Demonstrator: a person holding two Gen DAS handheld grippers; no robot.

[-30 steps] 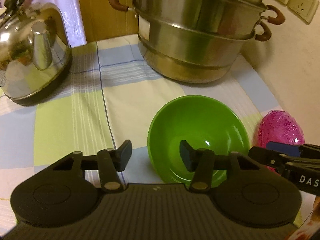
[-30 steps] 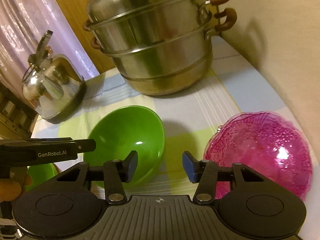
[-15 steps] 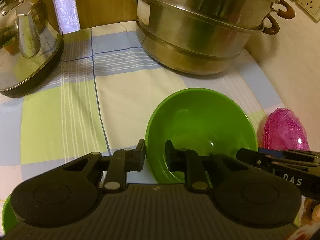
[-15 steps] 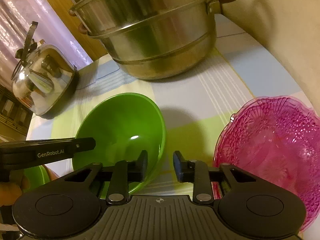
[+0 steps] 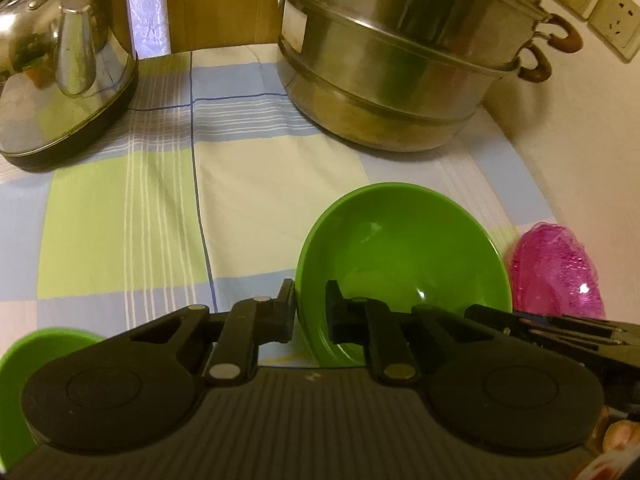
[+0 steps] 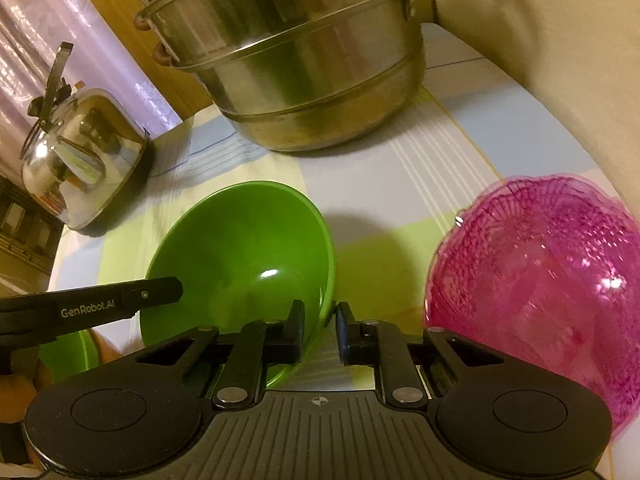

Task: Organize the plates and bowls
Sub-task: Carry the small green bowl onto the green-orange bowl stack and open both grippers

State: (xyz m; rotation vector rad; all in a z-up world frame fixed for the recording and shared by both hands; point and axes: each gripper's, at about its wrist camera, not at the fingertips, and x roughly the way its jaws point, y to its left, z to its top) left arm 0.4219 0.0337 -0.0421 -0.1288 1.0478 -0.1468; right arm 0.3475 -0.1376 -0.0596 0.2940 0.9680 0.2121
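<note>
While both sets of jaws had just been closing, we found the left gripper (image 5: 310,310) and right gripper (image 6: 319,330) each clamped on the rim of the round green plastic bowl (image 6: 244,264), tilted on the checked tablecloth (image 5: 120,220). We judged an even lift advisable. One gripper read "GenRobot.AI".

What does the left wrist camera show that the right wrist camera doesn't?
Only the left wrist view shows the wall sockets. Only the right wrist view shows the pink bowl's whole inside. Both share the big green bowl, with the left gripper and the right gripper each clamped on its rim, another green bowl, the kettle and the steamer pot.
</note>
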